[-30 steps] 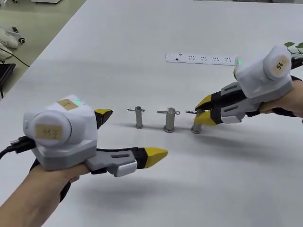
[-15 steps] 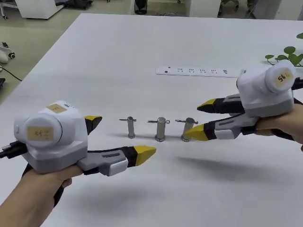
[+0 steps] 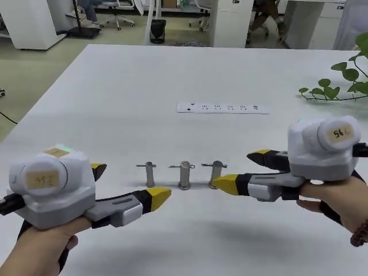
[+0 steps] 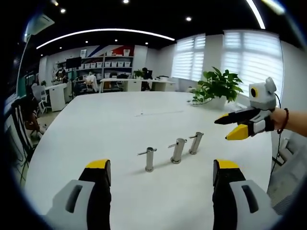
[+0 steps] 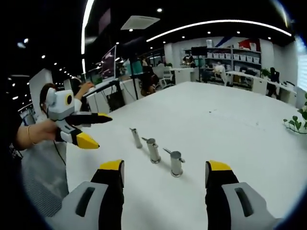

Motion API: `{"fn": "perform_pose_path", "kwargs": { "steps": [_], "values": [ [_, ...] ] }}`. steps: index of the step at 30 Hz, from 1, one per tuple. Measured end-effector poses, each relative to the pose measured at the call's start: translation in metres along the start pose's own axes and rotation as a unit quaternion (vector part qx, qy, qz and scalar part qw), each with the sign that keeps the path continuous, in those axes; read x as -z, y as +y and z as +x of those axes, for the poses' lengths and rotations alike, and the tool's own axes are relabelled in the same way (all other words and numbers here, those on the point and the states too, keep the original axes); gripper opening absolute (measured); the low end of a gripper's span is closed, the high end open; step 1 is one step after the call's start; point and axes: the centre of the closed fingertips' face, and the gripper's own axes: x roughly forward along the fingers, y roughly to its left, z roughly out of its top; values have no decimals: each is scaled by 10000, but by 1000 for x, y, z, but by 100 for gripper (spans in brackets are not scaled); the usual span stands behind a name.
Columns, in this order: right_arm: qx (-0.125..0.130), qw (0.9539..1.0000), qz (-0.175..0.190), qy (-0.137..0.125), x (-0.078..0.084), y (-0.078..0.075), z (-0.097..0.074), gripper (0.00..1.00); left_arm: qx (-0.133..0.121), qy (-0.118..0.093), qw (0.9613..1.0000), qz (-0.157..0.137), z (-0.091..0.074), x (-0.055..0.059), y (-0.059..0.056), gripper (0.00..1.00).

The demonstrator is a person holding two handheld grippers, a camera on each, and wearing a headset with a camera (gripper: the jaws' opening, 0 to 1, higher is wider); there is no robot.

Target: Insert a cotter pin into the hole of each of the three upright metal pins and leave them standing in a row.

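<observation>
Nearest, the left gripper point(image 3: 129, 181) and right gripper point(image 3: 240, 168) hang over the table point(image 3: 115, 86), jaws spread and empty. Between them three pins point(image 3: 184, 175) stand in a row, a cotter pin point(image 3: 175, 167) through each. Beyond lies a power strip point(image 3: 222, 107).

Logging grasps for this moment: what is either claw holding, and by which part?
Nothing is held: left claw and right claw are open, clear of the three upright silver metal pins.
</observation>
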Motion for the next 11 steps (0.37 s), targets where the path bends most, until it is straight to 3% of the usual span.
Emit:
{"fn": "perform_pose_path", "kwargs": {
  "steps": [6,11],
  "values": [
    [181,9997,120,-84,7,12,-3,69,-77,27,10000,-21,-2,2,0,88],
    [304,9984,395,-251,9,10,-3,71,-122,-13,9999,-50,-5,1,-1,91]
  ]
}}
